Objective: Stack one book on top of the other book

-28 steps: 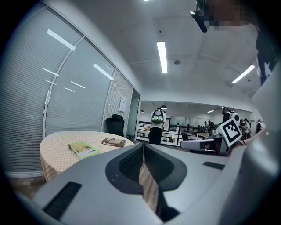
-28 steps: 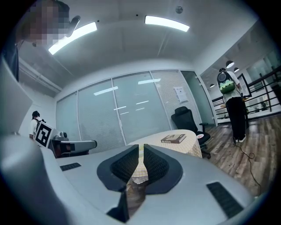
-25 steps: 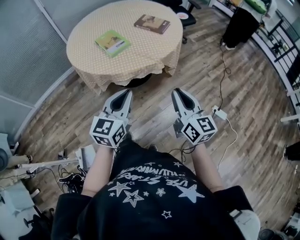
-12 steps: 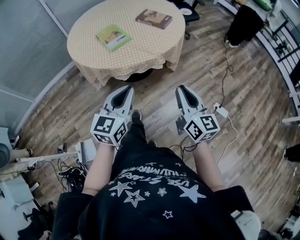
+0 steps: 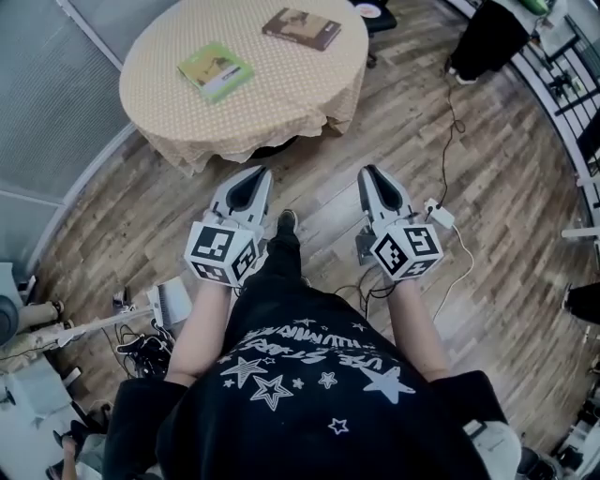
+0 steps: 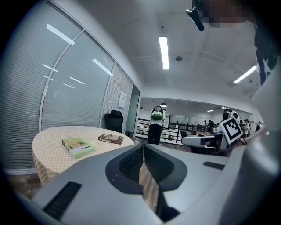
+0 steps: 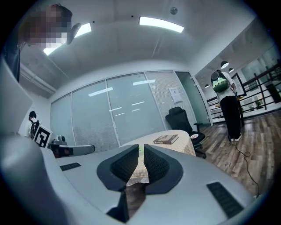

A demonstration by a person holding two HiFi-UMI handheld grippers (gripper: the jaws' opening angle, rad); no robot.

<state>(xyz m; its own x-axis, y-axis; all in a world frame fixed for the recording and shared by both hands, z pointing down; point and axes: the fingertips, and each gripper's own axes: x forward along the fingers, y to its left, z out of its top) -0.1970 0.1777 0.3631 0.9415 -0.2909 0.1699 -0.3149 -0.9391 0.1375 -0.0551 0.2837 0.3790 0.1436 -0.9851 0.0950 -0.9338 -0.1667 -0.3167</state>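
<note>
Over on the left, the left gripper [image 5: 255, 175] hangs low in front of the person, jaws pressed together on nothing and pointed at the table [image 5: 281, 103] ahead. It's carried idle, I'd say, since the books are well out of reach. The green book [image 5: 215, 71] lies flat on the table's left side and the brown book [image 5: 301, 27] flat near its far right edge, the two well apart (nothing stacked yet). The right gripper [image 5: 371, 174] is the same, closed, empty and aimed at the table. Only floor [image 5: 319, 178] lies between, with nothing in the way. A cable [image 5: 454, 112] and plug [image 5: 438, 217] trail right, clear of the path, a chair [image 5: 375, 13] sits beyond the table, and a bystander [image 5: 487, 42] stands farther right.
</note>
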